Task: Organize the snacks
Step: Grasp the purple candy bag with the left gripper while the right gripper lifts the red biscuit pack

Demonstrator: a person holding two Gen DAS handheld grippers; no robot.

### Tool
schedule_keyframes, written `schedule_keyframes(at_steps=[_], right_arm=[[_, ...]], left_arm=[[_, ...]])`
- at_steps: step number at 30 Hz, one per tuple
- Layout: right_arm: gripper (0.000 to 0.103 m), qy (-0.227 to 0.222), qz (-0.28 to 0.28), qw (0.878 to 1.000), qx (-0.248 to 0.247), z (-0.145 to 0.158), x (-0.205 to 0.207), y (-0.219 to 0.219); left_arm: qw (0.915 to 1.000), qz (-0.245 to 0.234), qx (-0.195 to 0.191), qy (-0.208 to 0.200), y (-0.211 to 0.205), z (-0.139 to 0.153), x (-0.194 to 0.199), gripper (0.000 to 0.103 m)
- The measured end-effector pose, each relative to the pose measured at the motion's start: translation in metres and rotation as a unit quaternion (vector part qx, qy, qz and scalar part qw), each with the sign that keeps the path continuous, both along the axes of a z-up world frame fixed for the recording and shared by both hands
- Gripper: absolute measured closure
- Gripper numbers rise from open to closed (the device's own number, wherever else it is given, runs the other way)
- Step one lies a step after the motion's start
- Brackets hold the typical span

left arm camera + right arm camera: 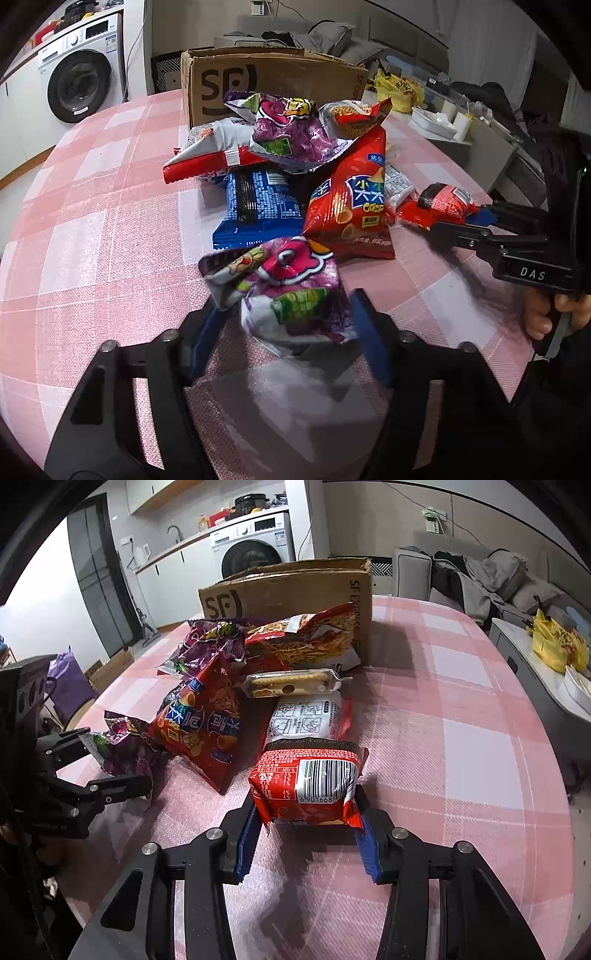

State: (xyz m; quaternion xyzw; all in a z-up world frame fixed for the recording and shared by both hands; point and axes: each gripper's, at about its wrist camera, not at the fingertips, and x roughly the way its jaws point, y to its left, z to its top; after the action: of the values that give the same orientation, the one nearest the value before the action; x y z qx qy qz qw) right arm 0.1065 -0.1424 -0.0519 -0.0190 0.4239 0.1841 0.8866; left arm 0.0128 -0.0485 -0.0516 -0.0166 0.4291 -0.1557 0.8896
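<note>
A pile of snack bags lies on the pink checked table (92,236) in front of a cardboard box (273,77). My left gripper (284,332) is shut on a purple snack bag (291,291), at the near edge of the pile; it also shows in the right wrist view (122,746). My right gripper (306,830) is shut on a small red packet with a barcode (314,779), seen in the left wrist view (443,203) at the pile's right side. A red crisps bag (351,206), a blue bag (258,206) and a second purple bag (291,129) lie between.
The cardboard box also shows in the right wrist view (295,590), open at the top, behind the pile. A biscuit pack (291,683) and a white-backed packet (306,716) lie ahead of my right gripper. A washing machine (81,74) stands beyond the table.
</note>
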Motion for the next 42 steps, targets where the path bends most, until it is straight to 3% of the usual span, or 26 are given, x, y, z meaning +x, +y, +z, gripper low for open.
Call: schedule_keyframes(at_steps=[2, 7, 17, 28, 42], right_arm=[[0.056, -0.006, 0.0, 1.0, 0.007, 0.001, -0.003, -0.008], [0.056, -0.022, -0.003, 1.0, 0.017, 0.009, -0.008, -0.012], [0.056, -0.056, 0.003, 0.998, 0.039, 0.027, -0.018, -0.013], [0.056, -0.093, 0.003, 0.994, 0.061, 0.057, -0.02, -0.015], [0.056, -0.113, 0.012, 0.991, 0.077, 0.089, 0.003, -0.01]], left_arm=[[1.0, 0.0, -0.003, -0.005, 0.001, 0.003, -0.001, 0.05], [0.9996, 0.0, -0.017, -0.021, 0.009, 0.01, -0.009, 0.054], [0.998, 0.016, -0.039, -0.047, 0.035, 0.027, -0.031, 0.054], [0.9931, 0.049, -0.045, -0.096, 0.05, 0.065, -0.043, 0.054], [0.986, 0.069, -0.037, -0.147, 0.046, 0.116, -0.016, 0.054]])
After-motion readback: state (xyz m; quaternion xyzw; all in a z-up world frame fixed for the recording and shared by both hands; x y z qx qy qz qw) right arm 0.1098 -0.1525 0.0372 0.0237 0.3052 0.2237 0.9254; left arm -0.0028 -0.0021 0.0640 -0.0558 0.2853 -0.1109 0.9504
